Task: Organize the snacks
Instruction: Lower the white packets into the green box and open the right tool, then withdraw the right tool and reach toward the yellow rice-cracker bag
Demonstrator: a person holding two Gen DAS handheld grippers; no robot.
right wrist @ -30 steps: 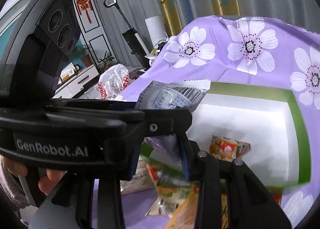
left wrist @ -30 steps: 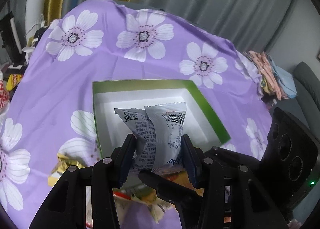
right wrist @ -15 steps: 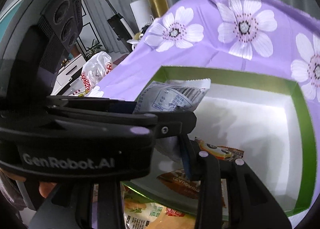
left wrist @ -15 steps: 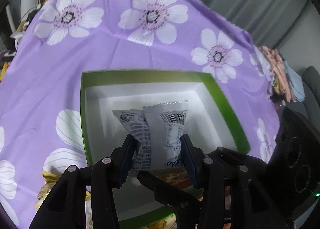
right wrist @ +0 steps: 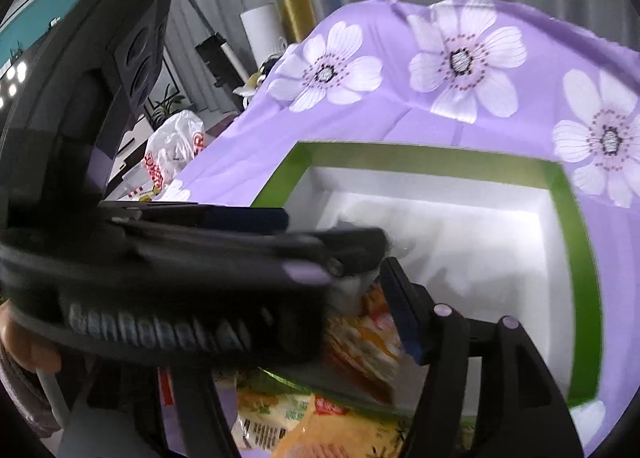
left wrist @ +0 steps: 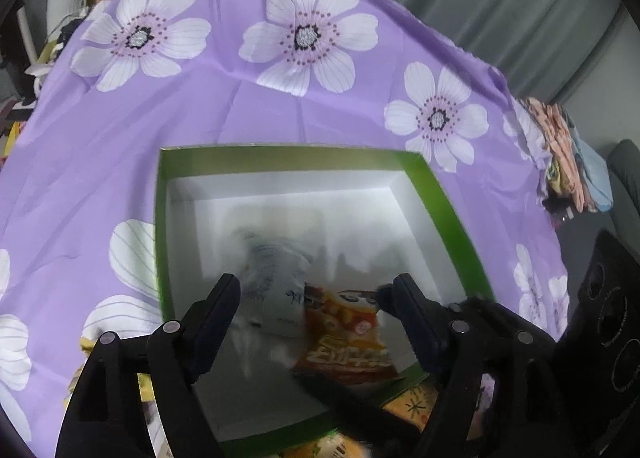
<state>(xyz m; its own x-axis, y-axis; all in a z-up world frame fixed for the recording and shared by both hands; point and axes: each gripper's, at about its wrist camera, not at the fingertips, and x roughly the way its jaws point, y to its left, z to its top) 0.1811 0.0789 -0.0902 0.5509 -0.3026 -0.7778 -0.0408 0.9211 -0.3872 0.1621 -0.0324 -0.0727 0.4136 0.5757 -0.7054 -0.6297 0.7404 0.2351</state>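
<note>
Since a moment ago, the left gripper [left wrist: 312, 294] has spread its jaws wide, and the grey packet [left wrist: 276, 286] now lies loose inside the green box [left wrist: 436, 193] beside an orange packet [left wrist: 348, 334]. Whether the right gripper [right wrist: 360, 290] is open cannot be told, as the other tool hides its near finger.

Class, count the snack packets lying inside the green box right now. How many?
2: a white packet near the left finger, an orange packet beside it, both in the box. Others could be hidden.

The box [left wrist: 176, 217] sits on the flowered cloth [left wrist: 240, 105]. Inside it, near the front wall, a blurred packet [left wrist: 276, 290] lies left of a snack bag [left wrist: 348, 346], touching it. More snack packets [right wrist: 280, 414] lie on the cloth before the box.
</note>
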